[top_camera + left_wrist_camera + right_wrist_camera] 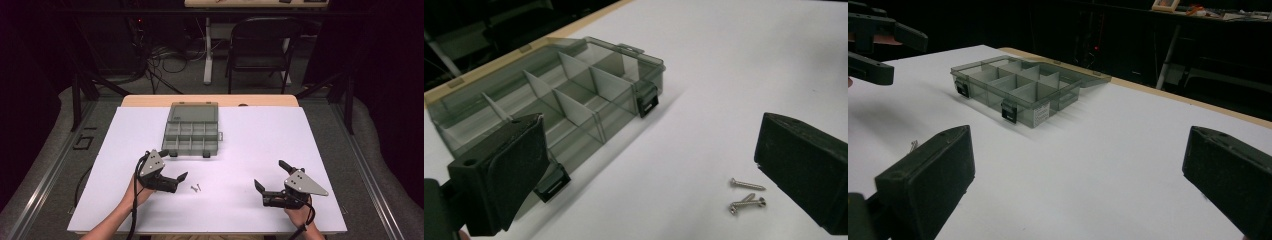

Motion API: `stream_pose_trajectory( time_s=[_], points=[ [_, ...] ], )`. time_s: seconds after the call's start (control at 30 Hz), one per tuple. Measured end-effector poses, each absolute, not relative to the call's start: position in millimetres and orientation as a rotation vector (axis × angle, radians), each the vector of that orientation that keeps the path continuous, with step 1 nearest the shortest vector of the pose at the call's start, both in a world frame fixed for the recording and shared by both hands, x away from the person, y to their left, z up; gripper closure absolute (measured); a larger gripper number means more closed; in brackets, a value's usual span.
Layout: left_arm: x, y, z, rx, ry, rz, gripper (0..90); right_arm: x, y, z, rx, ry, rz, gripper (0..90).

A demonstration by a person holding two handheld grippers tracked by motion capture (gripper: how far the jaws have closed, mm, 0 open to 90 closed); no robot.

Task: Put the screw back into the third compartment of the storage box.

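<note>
The box [191,132] sits toward the far middle of the table [260,145], a shallow tray of smoky, see-through grey plastic with its lid [194,112] folded flat behind it. Thin pale dividers split it into small square compartments, and every one I can see into is bare. Two black latches [647,103] hang off its near wall. Just short of the box, on the table's smooth white top, lie the screws [746,196]: small, bright metal, slim-shanked, one lying apart and two crossed over each other. My left claw [174,166] hovers beside them, its blocky black jaws spread wide and holding nothing; in the left gripper view the screws lie close to one jaw and the box's near corner shows behind the other. My right claw [270,175] is well apart from all this, over bare table at the near right, jaws also gaping and empty, their pads matte and faintly grained. A pale wooden edge shows along the table's far side, and a dark folding chair [260,47] stands beyond it.
</note>
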State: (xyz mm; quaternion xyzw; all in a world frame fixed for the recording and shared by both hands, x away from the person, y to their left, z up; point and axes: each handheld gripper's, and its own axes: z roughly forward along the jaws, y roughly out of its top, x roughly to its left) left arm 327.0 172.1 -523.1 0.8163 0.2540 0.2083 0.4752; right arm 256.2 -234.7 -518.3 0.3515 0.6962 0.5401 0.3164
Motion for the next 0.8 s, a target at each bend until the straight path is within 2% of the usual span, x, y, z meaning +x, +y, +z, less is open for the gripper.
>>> stream_pose_trajectory(
  time_s=[0.13,0.43,0.8],
  points=[
    [329,169,-521,2.03,0.603,0.481,0.0,256,-234,-518,0.919,1.837,1.422,0.0],
    [340,153,-515,2.23,0.513,0.332,2.0,256,-235,-518,0.923,1.841,1.422,0.0],
    [346,137,-508,2.418,0.365,0.287,5.5,256,-235,-518,0.927,1.84,1.42,0.0]
  ],
)
